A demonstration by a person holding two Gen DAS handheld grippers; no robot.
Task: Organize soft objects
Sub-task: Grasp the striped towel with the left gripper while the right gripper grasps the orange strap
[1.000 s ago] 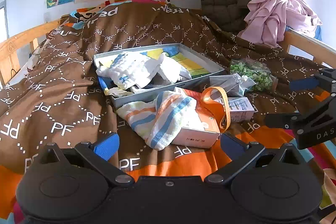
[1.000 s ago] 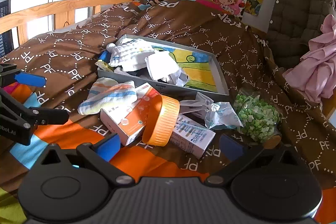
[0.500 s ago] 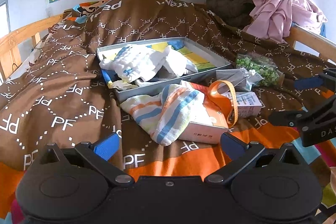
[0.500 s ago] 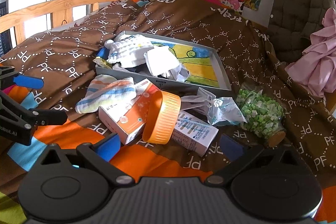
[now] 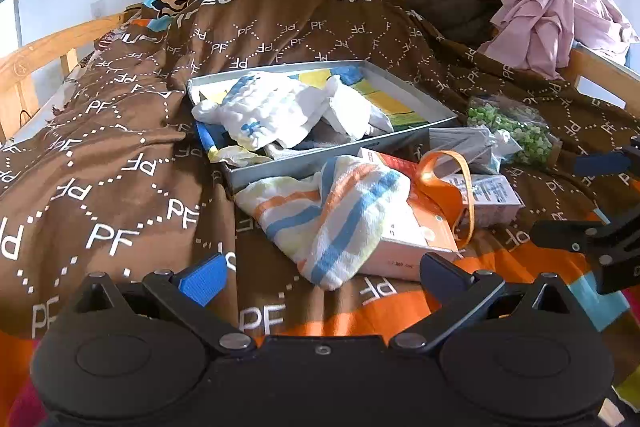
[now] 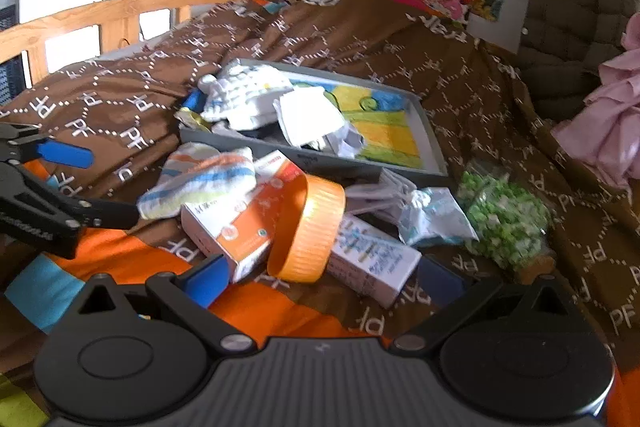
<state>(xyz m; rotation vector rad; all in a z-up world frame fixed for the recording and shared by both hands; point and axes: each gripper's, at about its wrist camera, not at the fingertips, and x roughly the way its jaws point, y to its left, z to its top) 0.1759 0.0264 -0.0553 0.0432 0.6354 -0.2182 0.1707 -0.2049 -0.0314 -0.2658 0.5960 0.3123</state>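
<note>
A: We see the striped cloth [image 5: 332,211] crumpled on the brown quilt [image 5: 120,155], just in front of the grey tray [image 5: 416,95] and draped over the end of the orange-and-white box [image 6: 240,227].

B: In the tray we find the white knitted cloth [image 5: 264,107] and a white folded cloth [image 6: 308,115] beside it.

A: Our left gripper [image 5: 320,269] hovers near the striped cloth, jaws spread wide, gripping nothing.

B: Our right gripper [image 6: 324,277] is likewise released, near the orange lid [image 6: 308,231], which leans on the box. A bag of green pieces [image 6: 504,219] lies to the right.
</note>
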